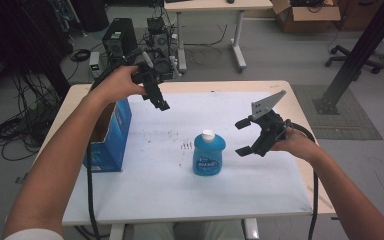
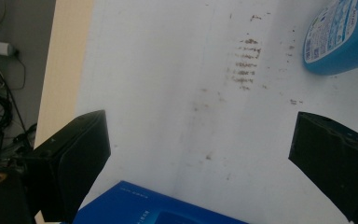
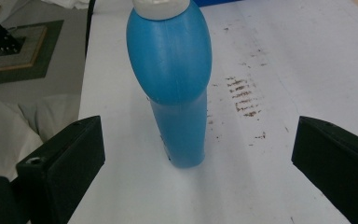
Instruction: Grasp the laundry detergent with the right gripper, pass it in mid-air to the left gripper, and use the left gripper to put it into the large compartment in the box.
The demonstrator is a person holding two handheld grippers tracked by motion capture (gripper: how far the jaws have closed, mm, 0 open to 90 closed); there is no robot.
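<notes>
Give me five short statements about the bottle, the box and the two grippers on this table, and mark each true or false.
1. The blue plastic bottle with a white cap stands upright on the white table. True.
2. The right gripper is shut on the bottle. False: its jaws are open, and it is apart from the bottle, to that bottle's right.
3. The open blue cardboard box stands at the table's left edge. True.
4. The left gripper holds the box. False: it hangs open above the table.
5. The bottle's cap lies beside it. False: the cap sits on the bottle.
</notes>
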